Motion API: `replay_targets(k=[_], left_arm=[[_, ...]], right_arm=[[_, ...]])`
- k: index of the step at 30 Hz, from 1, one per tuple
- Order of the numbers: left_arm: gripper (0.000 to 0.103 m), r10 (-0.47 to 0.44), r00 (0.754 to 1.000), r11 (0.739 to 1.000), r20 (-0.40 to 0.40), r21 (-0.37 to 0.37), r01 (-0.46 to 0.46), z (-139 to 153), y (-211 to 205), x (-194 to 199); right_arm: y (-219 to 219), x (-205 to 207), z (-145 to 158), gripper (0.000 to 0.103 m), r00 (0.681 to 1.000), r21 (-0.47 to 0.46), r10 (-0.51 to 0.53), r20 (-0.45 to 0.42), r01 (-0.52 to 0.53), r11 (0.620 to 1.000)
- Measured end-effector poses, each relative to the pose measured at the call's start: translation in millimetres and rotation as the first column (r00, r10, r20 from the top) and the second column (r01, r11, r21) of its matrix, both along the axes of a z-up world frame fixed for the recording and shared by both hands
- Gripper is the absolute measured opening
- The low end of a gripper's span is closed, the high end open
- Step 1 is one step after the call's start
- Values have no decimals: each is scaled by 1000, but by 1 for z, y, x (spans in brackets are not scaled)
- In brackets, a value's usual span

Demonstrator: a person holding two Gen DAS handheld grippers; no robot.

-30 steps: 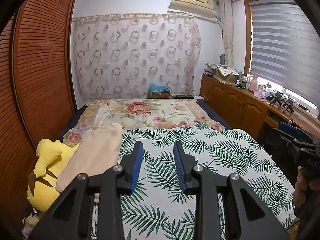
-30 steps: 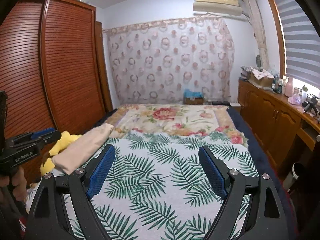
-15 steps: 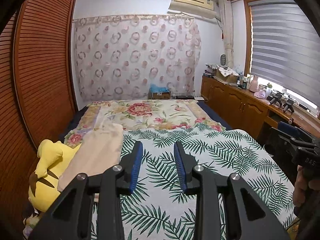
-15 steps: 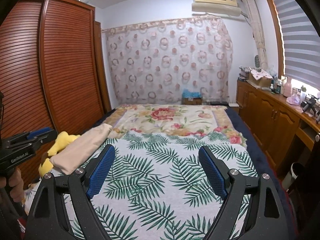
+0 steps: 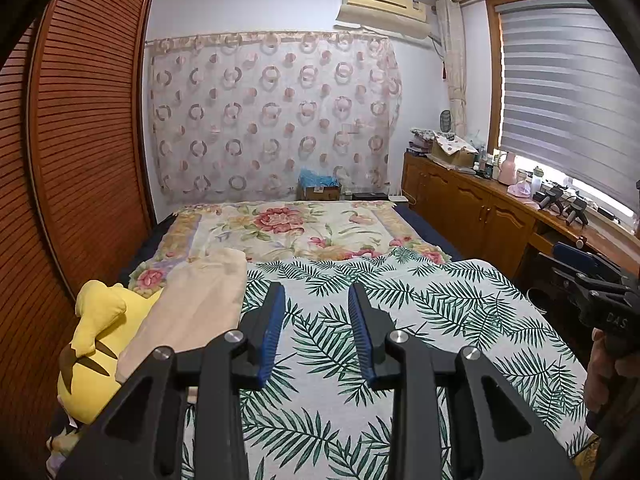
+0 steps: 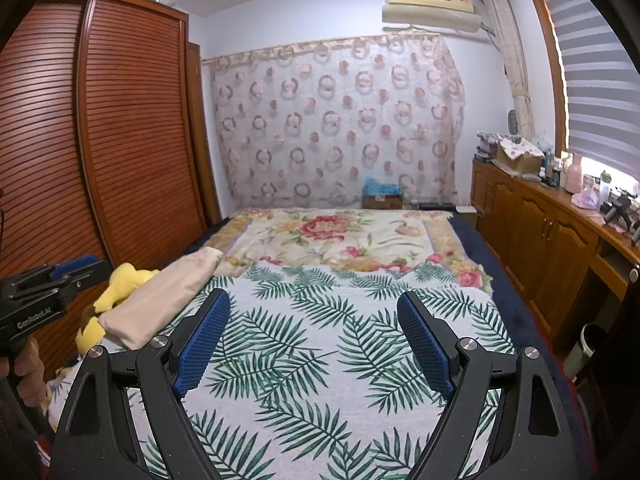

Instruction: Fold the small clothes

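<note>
A folded beige garment (image 5: 192, 312) lies at the left edge of the bed on the palm-leaf blanket (image 5: 420, 328); it also shows in the right wrist view (image 6: 160, 300). My left gripper (image 5: 316, 292) is held above the blanket just right of the garment, jaws partly open with a narrow gap, empty. My right gripper (image 6: 314, 300) is wide open and empty above the middle of the blanket (image 6: 320, 340). Each gripper shows at the edge of the other's view: the right one (image 5: 600, 300), the left one (image 6: 48, 292).
A yellow plush toy (image 5: 96, 344) lies left of the garment by the slatted wardrobe (image 5: 80, 140). A floral quilt (image 5: 288, 228) covers the far half of the bed. A wooden sideboard (image 5: 480, 216) with clutter runs along the right wall.
Both views have shifted slightly down, so the grippers rose or tilted a little. Jaws are unchanged.
</note>
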State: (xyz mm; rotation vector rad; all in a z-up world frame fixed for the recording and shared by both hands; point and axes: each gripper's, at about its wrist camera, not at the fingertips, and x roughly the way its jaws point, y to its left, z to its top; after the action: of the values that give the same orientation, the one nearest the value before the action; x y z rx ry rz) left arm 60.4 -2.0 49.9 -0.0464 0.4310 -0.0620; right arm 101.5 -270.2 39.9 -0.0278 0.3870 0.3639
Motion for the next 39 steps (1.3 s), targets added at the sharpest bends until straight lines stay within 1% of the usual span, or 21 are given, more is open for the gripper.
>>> replay_targets(k=[10, 39], left_arm=[[32, -2, 1000, 1000, 7, -1, 2, 6, 3, -1], [33, -1, 1000, 1000, 9, 0, 1, 6, 2, -3]], right_arm=[[0, 0, 0, 87, 1000, 1, 1, -1, -1, 1000], [-2, -1, 0, 87, 1000, 2, 2, -4, -2, 1000]])
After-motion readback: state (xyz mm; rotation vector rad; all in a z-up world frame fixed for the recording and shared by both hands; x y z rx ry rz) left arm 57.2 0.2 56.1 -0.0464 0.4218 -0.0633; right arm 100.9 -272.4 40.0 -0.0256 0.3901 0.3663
